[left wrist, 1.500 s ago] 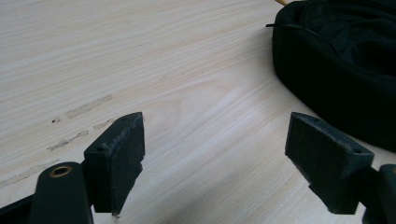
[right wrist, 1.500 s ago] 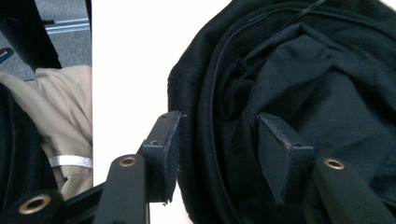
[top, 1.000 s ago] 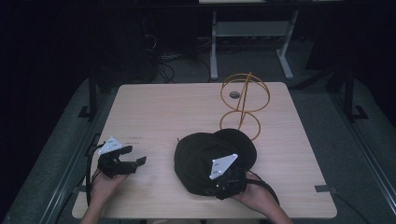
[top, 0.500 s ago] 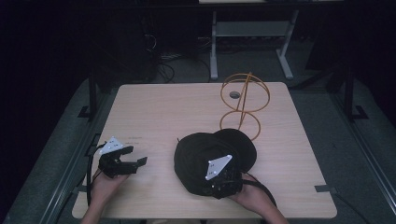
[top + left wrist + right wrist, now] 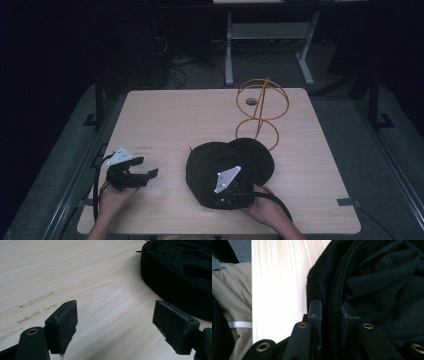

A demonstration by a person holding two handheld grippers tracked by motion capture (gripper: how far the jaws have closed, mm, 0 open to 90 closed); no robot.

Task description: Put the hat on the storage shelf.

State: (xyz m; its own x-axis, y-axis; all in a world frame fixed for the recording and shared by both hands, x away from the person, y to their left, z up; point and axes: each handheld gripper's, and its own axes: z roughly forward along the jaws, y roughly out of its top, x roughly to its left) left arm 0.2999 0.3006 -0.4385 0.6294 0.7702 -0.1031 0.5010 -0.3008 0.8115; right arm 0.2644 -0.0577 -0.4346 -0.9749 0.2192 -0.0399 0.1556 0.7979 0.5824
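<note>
At the counter's [image 5: 165,120] near edge, the right claw [image 5: 331,312] has just closed its jaws onto the rim of the black cap [image 5: 220,167] lying mid-counter. The left claw [image 5: 113,326] rests low and wide open, empty. Farther back stands a gold wire stand [image 5: 261,112]. The right gripper view reveals the pinched seam.

Black cap [image 5: 220,165], upside down, near table's front edge, brim rearward

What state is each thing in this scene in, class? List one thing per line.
black cap: upside down on the table, rim pinched.
right gripper: just closed on the cap's rim.
left gripper: open, empty, over bare wood.
gold wire stand: upright, empty.
</note>
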